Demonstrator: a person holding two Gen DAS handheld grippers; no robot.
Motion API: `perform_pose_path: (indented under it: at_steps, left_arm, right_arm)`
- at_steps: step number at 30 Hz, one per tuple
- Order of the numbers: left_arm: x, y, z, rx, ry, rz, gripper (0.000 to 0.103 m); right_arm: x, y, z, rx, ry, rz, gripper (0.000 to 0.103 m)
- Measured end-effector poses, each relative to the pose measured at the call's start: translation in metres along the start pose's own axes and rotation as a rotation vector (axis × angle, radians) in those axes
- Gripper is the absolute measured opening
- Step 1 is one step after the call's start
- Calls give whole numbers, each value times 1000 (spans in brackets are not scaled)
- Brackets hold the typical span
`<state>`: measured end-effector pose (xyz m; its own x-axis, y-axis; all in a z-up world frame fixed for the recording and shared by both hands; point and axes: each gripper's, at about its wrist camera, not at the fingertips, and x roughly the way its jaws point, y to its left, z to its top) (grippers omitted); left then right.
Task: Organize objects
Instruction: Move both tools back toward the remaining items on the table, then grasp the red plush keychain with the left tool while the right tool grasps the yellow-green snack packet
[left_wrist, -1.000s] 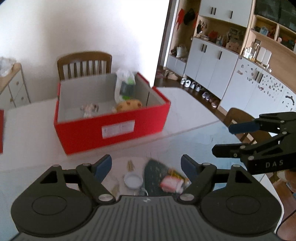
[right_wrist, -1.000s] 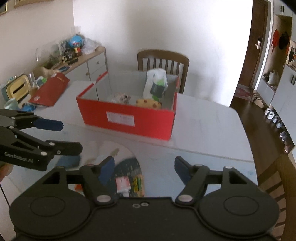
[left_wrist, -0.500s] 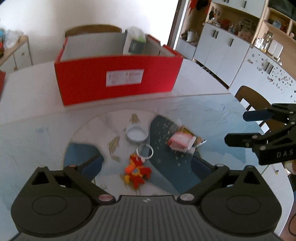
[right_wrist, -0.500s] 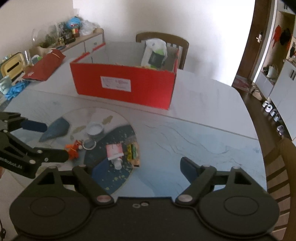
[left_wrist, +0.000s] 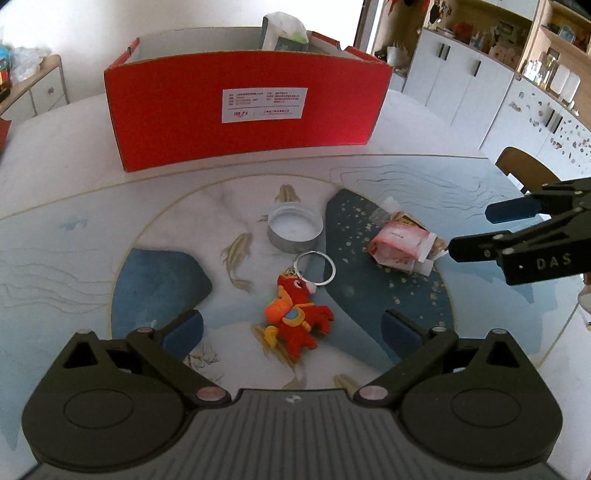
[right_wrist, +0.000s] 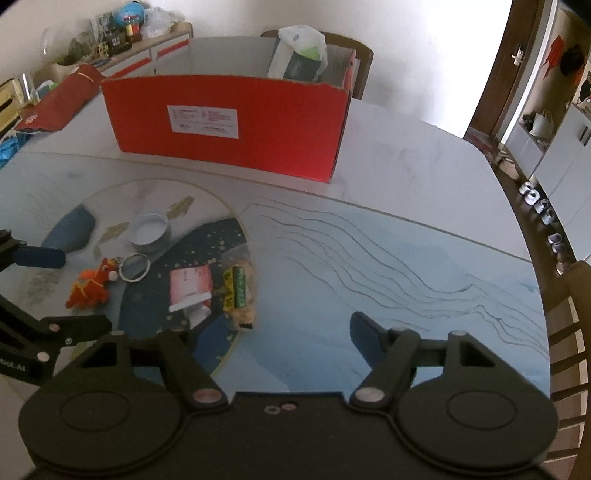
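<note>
Left gripper (left_wrist: 291, 326): jaws released, straddling the keychain (left_wrist: 293, 319) on the worktop (left_wrist: 424, 177). Right gripper (right_wrist: 275, 328): jaws released, packet (right_wrist: 190, 286) just ahead-left. Advise gripping the figure's body, not the ring, then carrying it to the box (left_wrist: 243, 110).

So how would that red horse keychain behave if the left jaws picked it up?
The red horse keychain looks small and soft, so probably light and squashable. Its metal ring hangs loose, so it would likely dangle and swing. Lying flat, it shouldn't roll.

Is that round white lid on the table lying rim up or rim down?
Rim up. The white lid shows its hollow inside ringed by the side wall, in both views. It sits just beyond the keychain's metal ring.
</note>
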<state>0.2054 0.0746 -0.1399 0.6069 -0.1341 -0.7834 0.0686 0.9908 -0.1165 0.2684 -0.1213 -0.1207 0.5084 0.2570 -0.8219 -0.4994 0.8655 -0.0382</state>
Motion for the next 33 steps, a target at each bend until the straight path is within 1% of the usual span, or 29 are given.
perform_pose_path:
  at_steps: [6,13,14,21,24,25,28,29,30,31,32,33]
  left_arm:
    - [4,-2,-1,39,-30,9,103]
    - [8,-11,-5,115,-45,60,103]
    - [8,-12,-6,125,-48,64,103]
    - [9,-12,-8,127,-62,60,102]
    - [8,-12,-8,128,-60,49,101]
    - [7,-12,-9,131,-62,51,100]
    - [4,-14,-9,148,-68,46,87]
    - [4,-14,-8,153,-71,43,78]
    - [3,-16,-8,159,-72,40,74]
    - [2,-17,-6,166,-70,33,67]
    - [1,-18,-6,172,-68,27,60]
    - [1,-19,-5,179,-66,22,52]
  right_arm:
    - [14,3,3,7,24,18,72]
    - [27,7,6,-4,31,16,67]
    - [28,7,7,-1,36,16,64]
    - [30,8,13,6,28,35,57]
    - [29,8,15,6,28,53,50]
    - [29,8,15,6,26,60,46]
    - [28,9,15,0,21,75,40]
    - [28,9,14,-1,20,78,34]
    - [28,10,14,-2,18,79,30]
    - [27,10,14,-4,18,79,26]
    - [26,10,14,-4,18,80,22]
    - [26,9,14,-2,18,77,21]
